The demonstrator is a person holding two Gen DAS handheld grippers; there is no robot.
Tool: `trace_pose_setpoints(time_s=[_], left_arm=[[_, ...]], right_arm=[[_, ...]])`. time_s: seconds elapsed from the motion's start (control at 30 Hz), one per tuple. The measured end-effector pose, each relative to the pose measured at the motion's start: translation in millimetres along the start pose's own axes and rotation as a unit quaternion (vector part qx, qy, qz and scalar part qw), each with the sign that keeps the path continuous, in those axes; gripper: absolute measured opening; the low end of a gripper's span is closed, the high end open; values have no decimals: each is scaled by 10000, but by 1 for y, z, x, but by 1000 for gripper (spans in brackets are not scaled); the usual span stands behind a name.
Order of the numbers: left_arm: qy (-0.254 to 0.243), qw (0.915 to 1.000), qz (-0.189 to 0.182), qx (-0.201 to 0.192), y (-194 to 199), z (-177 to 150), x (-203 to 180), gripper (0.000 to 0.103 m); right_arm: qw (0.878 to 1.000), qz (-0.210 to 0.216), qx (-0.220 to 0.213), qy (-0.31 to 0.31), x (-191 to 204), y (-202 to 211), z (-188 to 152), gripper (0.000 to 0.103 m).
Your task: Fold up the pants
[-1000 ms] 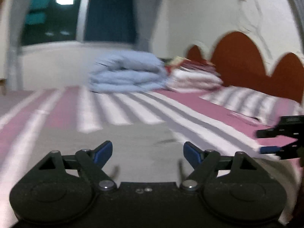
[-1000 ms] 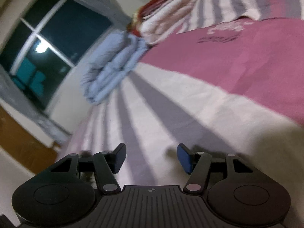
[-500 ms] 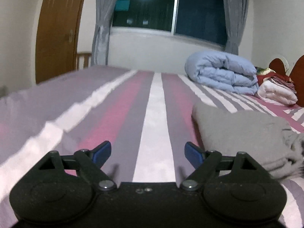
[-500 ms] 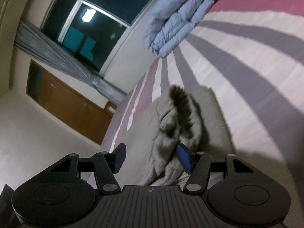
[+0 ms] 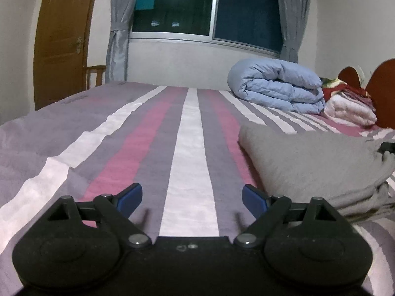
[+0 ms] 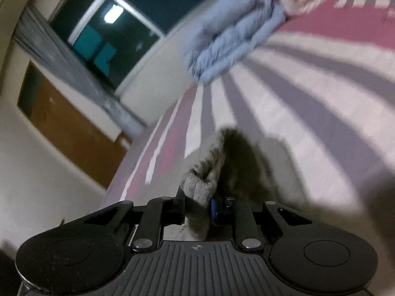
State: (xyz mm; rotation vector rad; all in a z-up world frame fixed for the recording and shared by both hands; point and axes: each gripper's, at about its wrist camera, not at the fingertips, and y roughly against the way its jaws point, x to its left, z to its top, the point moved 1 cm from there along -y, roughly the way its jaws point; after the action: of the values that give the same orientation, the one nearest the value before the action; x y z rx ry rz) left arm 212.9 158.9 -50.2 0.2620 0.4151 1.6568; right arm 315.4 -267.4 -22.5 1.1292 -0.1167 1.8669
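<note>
Only the right wrist view shows the right gripper (image 6: 197, 206), just closed, pinching the grey pants (image 6: 202, 185). The left gripper (image 5: 192, 197), jaws widening, hangs spread over the striped bedspread (image 5: 190, 148) beside them.

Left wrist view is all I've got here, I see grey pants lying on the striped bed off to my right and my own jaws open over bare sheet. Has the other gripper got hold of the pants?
Observer: Yes. The right gripper has just closed, pinching a bunched fold of the grey pants.
Operator: Is the fold pinched between the pads?
Observer: Yes, the cloth runs down between both pads and bulges above them.
Operator: Is that view sharp?
Observer: No, it is blurred; the blue duvet smears across the top.
</note>
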Motion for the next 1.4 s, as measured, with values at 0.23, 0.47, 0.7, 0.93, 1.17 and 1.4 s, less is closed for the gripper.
trace_pose_setpoints(time_s=[0.23, 0.47, 0.7, 0.93, 1.17, 1.4], left_arm=[[-80, 9999, 55, 108, -3, -2, -4, 81], [-46, 9999, 109, 75, -4, -3, -3, 81], [-32, 9999, 134, 104, -5, -4, -4, 82], [4, 9997, 139, 199, -10, -4, -3, 82], [-110, 9994, 130, 291, -14, -6, -5, 82], [-158, 9992, 145, 351, -15, -7, -6, 82]], right_arm=[[9992, -79, 275, -274, -25, -8, -19, 29], [9990, 196, -75, -385, -22, 31, -14, 83], [9946, 5, 497, -911, -37, 7, -28, 82], [9927, -52, 701, -983, -34, -31, -15, 81], [9975, 13, 561, -427, -14, -35, -8, 40], [9994, -90, 165, -304, -23, -12, -12, 40]])
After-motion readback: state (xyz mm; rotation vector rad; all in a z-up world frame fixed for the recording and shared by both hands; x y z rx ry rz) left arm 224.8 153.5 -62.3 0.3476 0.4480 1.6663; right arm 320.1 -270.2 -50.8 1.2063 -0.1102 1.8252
